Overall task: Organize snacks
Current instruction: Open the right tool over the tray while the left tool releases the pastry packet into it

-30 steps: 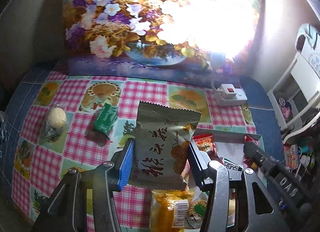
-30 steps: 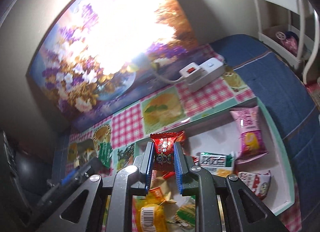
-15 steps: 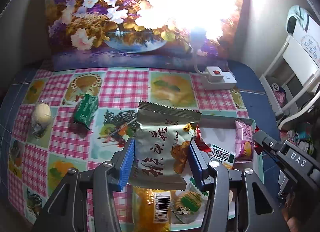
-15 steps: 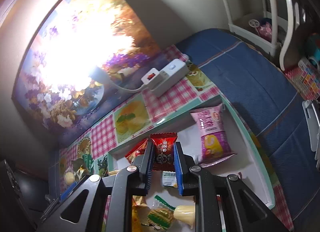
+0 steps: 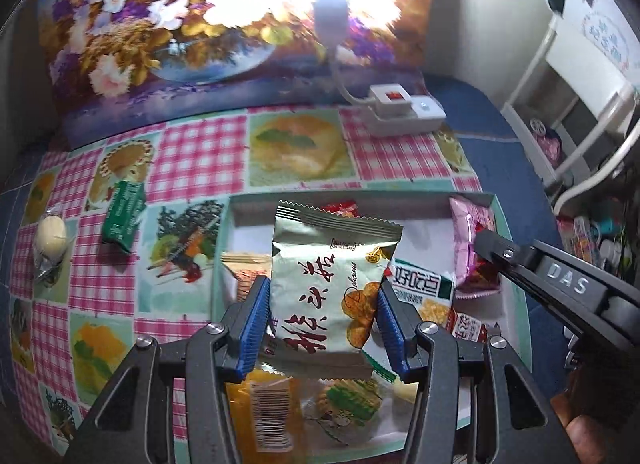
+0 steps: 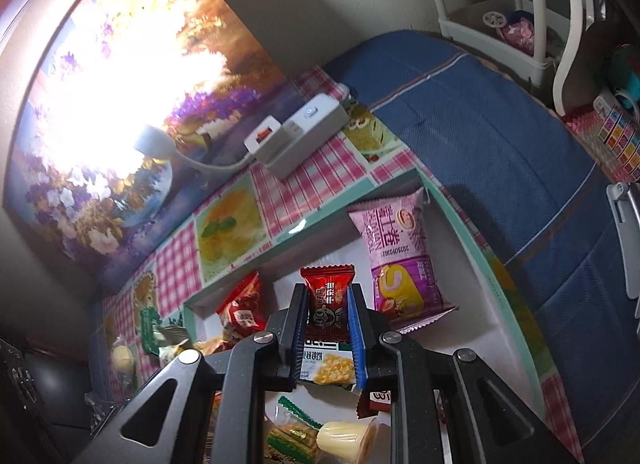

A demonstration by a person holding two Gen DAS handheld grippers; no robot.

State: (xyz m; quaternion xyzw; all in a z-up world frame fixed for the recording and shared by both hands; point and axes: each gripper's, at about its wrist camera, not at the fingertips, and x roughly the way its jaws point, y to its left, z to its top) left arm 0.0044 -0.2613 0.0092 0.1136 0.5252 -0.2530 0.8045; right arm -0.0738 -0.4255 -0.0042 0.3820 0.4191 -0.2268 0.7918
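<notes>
left gripper [image 5: 322, 328] clamped on silver biscuit packet [image 5: 332, 288] | right gripper [image 6: 328, 334] clamped on red candy packet [image 6: 329, 300] | change: both packets carried from above the checkered cloth [image 5: 196, 152] to over the tray [image 5: 516, 296] | judged: release into tray next

You've got a white power strip [image 5: 404, 110] sitting on the checkered tablecloth [image 5: 196, 156], right by that big flower painting [image 5: 168, 36], plus a white rack [image 6: 516, 20] past the blue cloth [image 6: 480, 120]

Silver-green cookie packet [image 5: 328, 284] upright above snack tray [image 5: 516, 264], small red packet [image 6: 329, 300] upright
</notes>
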